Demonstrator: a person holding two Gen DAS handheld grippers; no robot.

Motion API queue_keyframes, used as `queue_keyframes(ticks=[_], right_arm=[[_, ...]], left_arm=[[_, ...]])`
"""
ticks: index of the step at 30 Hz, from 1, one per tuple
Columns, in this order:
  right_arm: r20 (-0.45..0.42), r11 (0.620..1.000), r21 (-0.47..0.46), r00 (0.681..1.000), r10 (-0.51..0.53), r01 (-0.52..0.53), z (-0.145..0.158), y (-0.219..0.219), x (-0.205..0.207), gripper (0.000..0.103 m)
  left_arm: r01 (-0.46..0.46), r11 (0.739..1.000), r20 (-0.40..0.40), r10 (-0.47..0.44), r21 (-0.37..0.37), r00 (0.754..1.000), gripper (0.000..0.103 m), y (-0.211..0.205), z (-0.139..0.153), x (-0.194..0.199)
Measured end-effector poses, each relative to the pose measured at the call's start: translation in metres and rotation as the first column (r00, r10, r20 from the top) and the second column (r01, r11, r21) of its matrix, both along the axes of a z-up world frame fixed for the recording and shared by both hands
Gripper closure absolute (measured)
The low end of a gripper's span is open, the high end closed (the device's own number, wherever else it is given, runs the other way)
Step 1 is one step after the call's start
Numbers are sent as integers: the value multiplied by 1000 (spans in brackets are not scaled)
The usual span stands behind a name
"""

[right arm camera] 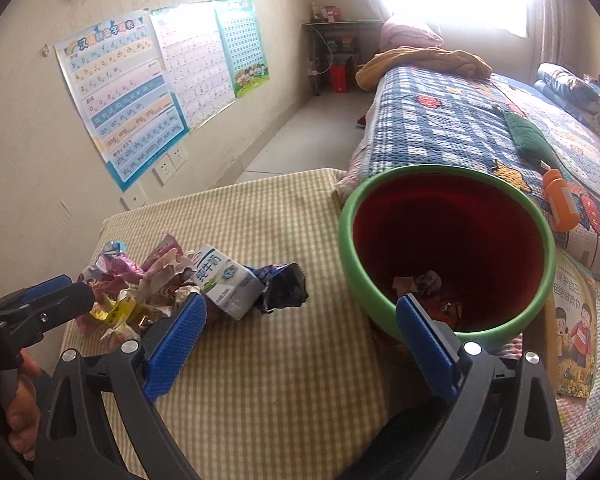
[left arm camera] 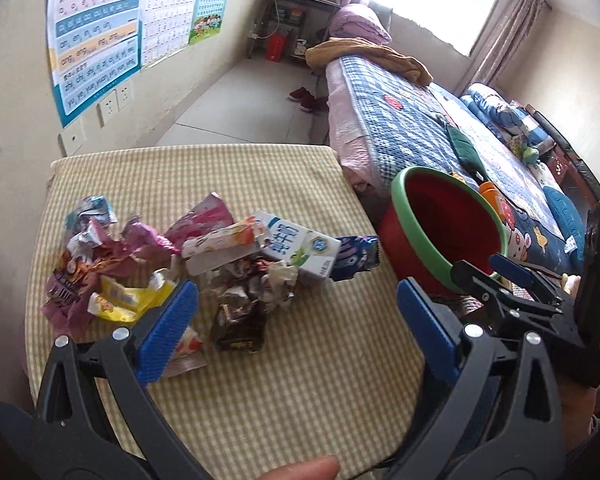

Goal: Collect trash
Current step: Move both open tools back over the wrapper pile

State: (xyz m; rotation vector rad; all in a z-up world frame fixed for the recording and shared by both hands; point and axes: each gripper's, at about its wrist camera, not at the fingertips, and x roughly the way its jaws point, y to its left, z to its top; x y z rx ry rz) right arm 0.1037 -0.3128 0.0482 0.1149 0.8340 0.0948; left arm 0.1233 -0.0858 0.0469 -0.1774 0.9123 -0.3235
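Note:
A pile of crumpled wrappers (left arm camera: 112,276) lies on the checked tabletop (left arm camera: 300,380), with a white milk carton (left arm camera: 300,248) and a dark blue wrapper (left arm camera: 356,258) at its right end. My left gripper (left arm camera: 296,320) hovers open over the pile's near edge, a dark foil wrapper (left arm camera: 238,322) below its gap. The red bin with a green rim (right arm camera: 452,248) stands right of the table and holds a few wrappers (right arm camera: 420,286). My right gripper (right arm camera: 300,340) is wide open and empty, its right finger at the bin's near rim. The milk carton (right arm camera: 224,284) lies just beyond its left finger.
A bed with a blue checked quilt (right arm camera: 440,120) runs along the right, with an orange bottle (right arm camera: 560,200) and a picture book (right arm camera: 572,340) on it. Posters (right arm camera: 120,100) cover the left wall. A shelf (left arm camera: 284,20) stands at the far end.

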Motion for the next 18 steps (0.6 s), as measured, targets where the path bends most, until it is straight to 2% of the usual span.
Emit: queue_keyframes(ticks=[7, 18], right_arm=[[-36, 997, -28, 996, 76, -78, -14, 43, 7, 10], [-93, 989, -42, 986, 139, -143, -38, 84, 29, 10]], left_arm=[[-114, 993, -33, 114, 0, 993, 6, 61, -17, -7], [-266, 964, -87, 266, 4, 960, 6, 138, -45, -3]])
